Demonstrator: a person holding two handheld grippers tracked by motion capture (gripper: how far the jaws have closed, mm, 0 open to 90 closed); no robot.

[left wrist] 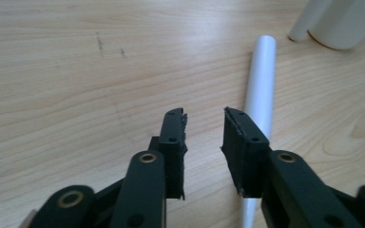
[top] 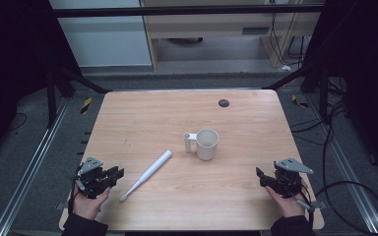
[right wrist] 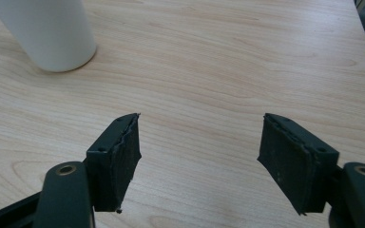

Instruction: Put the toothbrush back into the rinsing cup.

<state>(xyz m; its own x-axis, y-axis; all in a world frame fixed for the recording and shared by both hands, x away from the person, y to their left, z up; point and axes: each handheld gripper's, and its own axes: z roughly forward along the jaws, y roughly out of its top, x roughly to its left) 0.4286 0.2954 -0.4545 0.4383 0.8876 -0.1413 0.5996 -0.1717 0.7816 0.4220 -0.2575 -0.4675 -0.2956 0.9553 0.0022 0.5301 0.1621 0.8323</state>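
- The toothbrush (top: pixel 146 175) lies flat on the surface (top: pixel 246 196), slanting from the lower left of the high view up toward the middle, thin end lowest. Nothing grips it.
- The cup (top: pixel 206 143) stands upright just right of centre in the high view, handle to its left, apart from the toothbrush's thick end. It looks empty.
- Judged from this, the work looks barely begun: if the toothbrush is meant for the cup, picking it up, carrying it over and setting it in are all left to do.
- The left hand-held gripper (top: pixel 109 175) sits at the lower left of the high view, near the toothbrush's thin end. In the left gripper view its jaws stand slightly spread with bare wood between them, and the toothbrush (left wrist: pixel 260 90) runs up just beside the right-hand jaw, partly behind it.
- The right hand-held gripper (top: pixel 266 178) rests at the lower right of the high view, well apart from both things. Its jaws are spread wide over bare wood, with the cup (right wrist: pixel 47 33) at the upper left of the right gripper view.
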